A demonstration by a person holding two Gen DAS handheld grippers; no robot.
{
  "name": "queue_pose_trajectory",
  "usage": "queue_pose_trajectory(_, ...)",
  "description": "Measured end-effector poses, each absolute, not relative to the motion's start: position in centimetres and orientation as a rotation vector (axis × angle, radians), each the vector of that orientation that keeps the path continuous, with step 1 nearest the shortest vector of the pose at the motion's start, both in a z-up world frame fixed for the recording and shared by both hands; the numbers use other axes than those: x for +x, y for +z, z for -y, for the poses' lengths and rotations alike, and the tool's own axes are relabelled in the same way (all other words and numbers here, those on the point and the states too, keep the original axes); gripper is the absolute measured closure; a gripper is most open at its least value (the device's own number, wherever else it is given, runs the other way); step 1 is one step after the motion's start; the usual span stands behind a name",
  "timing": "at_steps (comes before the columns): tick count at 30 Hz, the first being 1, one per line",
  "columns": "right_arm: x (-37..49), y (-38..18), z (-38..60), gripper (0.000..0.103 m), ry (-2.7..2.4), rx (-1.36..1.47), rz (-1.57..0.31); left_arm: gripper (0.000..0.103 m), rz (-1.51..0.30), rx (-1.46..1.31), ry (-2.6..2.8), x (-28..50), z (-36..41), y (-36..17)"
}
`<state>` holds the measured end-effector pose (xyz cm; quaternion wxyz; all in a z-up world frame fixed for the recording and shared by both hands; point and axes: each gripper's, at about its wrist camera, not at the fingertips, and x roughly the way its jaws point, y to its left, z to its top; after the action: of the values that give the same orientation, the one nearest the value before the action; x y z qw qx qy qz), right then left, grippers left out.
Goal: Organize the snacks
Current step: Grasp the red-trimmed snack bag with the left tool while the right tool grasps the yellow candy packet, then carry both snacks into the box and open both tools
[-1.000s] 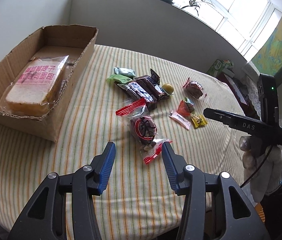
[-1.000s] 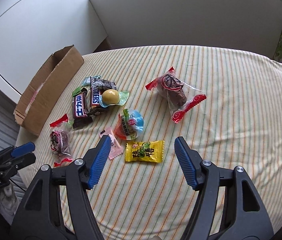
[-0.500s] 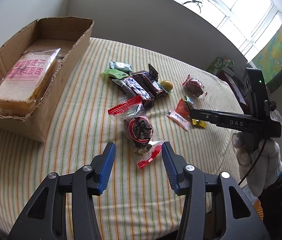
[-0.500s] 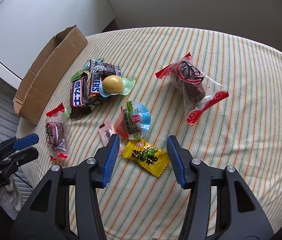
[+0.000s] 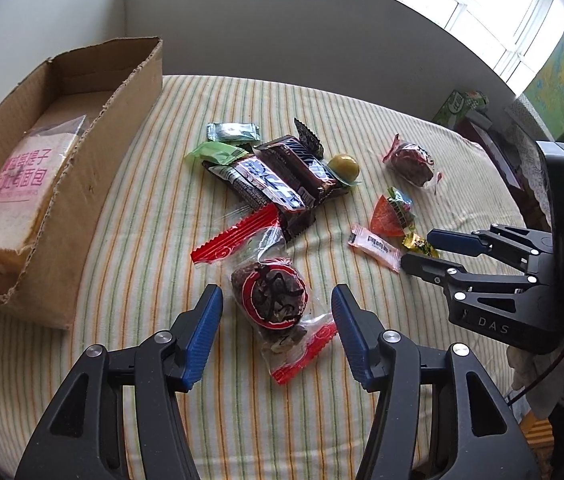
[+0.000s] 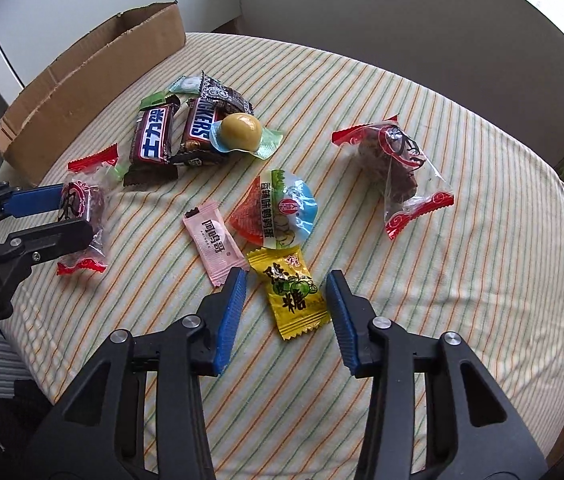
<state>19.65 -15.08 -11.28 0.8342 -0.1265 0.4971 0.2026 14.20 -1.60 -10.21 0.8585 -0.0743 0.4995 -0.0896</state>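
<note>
On the striped tablecloth (image 5: 153, 216) lies a clear packet with red ends holding a dark cake (image 5: 269, 300). My left gripper (image 5: 275, 300) straddles it, jaws opening, pads clear of the wrapper; in the right wrist view the left gripper (image 6: 75, 216) reaches in from the left edge around this same cake packet (image 6: 81, 204). A yellow candy (image 6: 292, 296) lies between the blue pads of my right gripper (image 6: 286, 280), whose jaws are closing with small gaps left on both sides. The left wrist view has the right gripper (image 5: 416, 248) over that yellow candy (image 5: 418, 242).
A cardboard box (image 5: 101, 120) at the left holds a bread pack (image 5: 13, 184). Loose on the cloth are Snickers bars (image 5: 282, 176), a yellow ball candy (image 6: 239, 132), a second cake packet (image 6: 394, 168), a quail-egg pack (image 6: 277, 212) and a pink sachet (image 6: 215, 244).
Both grippers came down closer to the cloth. The right jaws narrowed around the yellow candy and the wrist rolled. The left jaws widened around the cake packet.
</note>
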Motion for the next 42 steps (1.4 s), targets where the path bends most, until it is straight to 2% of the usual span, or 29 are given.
queue_pose_trajectory(3,19.4,-11.1,15.0,0.071,0.435,-0.283,-1.053,0.048,-1.049,-0.139,-0.177,14.5,1.5,-10.4)
queue_pose_trajectory(4,19.3,-11.1,15.0,0.073,0.437,-0.286,-1.054,0.05,-1.045,-0.135,-0.178,14.5,1.5,-10.4)
queue_pose_trajectory(5,19.3,-11.0,15.0,0.075,0.44,-0.288,-1.056,0.057,-1.042,-0.127,-0.182,14.3,1.7,-10.3)
queue_pose_trajectory(13,19.3,-10.9,15.2,0.077,0.436,-0.253,-1.053,0.072,-1.02,-0.094,-0.183,14.0,1.8,-10.3)
queue_pose_trajectory(26,17.9,-9.0,15.9,0.078,0.437,-0.227,-1.008,0.072,-1.0,-0.116,-0.189,13.2,1.0,-9.7)
queue_pose_trajectory(42,18.6,-0.2,9.4,0.078,0.562,-0.203,-0.826,0.072,-0.868,-0.135,-0.12,11.9,-5.0,-3.7)
